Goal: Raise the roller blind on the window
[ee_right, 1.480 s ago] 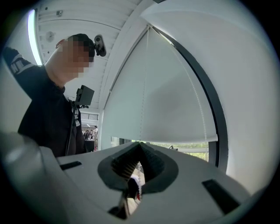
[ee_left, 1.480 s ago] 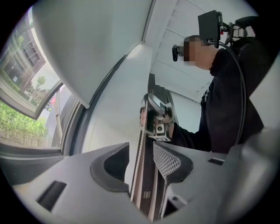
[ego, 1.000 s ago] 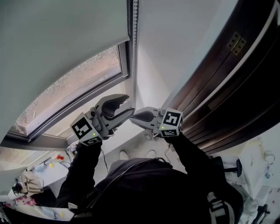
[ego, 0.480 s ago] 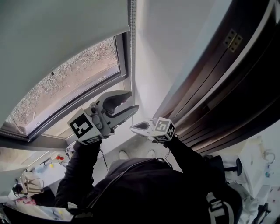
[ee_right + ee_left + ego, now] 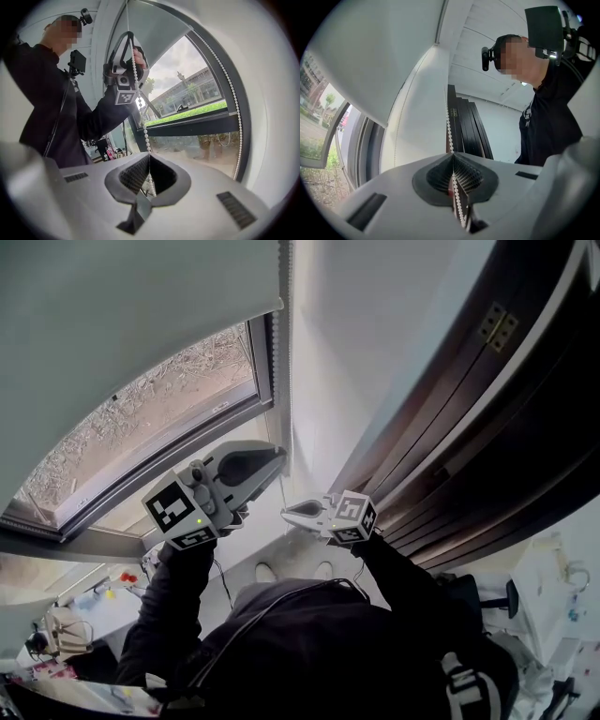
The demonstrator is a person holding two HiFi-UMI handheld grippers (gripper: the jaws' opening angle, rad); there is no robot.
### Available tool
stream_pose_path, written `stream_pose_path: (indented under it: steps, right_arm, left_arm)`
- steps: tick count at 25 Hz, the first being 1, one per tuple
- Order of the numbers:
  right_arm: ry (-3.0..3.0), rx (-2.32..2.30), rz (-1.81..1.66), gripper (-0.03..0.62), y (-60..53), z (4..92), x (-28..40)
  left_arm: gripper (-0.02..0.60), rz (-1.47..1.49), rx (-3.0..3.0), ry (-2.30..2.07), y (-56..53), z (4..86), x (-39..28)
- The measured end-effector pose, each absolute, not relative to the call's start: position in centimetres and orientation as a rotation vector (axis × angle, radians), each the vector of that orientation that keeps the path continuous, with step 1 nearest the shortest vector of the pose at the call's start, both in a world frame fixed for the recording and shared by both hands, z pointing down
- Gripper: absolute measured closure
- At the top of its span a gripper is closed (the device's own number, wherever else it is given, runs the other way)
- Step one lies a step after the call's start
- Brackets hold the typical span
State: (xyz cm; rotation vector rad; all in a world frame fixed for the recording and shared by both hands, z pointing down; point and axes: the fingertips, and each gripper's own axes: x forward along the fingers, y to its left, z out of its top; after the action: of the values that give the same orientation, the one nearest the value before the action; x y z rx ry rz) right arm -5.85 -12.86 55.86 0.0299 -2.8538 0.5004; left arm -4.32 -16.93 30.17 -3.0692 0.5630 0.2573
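The pale roller blind (image 5: 122, 306) covers the upper part of the window (image 5: 159, 399). Its white bead chain (image 5: 284, 352) hangs down the frame's right side. My left gripper (image 5: 275, 456) has just been closing its jaws and is now shut on the chain, which runs between its pads (image 5: 461, 176) in the left gripper view. Just below it, my right gripper (image 5: 287, 513) is shut on the same strand (image 5: 140, 117), which rises from its closed jaws (image 5: 149, 158) to the left gripper (image 5: 124, 70) above. The chain's other strand (image 5: 236, 117) hangs free along the frame.
A dark wooden door frame (image 5: 487, 427) with a brass hinge (image 5: 497, 326) stands close on the right. White wall (image 5: 356, 352) lies between it and the window. The sill (image 5: 84, 545) runs below the glass. Small clutter (image 5: 56, 624) sits at the lower left.
The right gripper has come down along the chain and then stopped. The left gripper's jaws, open before, have shut on the chain. The blind's lower edge sits slightly higher.
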Motion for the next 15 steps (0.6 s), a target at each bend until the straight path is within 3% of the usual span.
stream_pose_path:
  steps: [4,6,7,15]
  right_arm:
    - [-2.809,-0.112,0.476,0.573,-11.3,55.5,-6.3]
    - [-2.819,-0.154,0.460,0.392,-11.1,54.2,-6.2]
    - [-2.850,-0.153,0.459,0.370,-11.5,53.0,-6.0]
    - [-3.172,-0.035,0.265,0.370,-15.5,37.8,-3.0]
  left_arm:
    - [0.572,0.281,-3.090,0.582,-16.8,30.9,-4.6]
    - [0.574,0.267,-3.097,0.588,-16.9,32.0,-4.7]
    - [0.574,0.259,-3.107,0.596,-17.0,32.9,-4.8]
    - [0.574,0.232,-3.217,0.662,-16.5,39.2,-4.7]
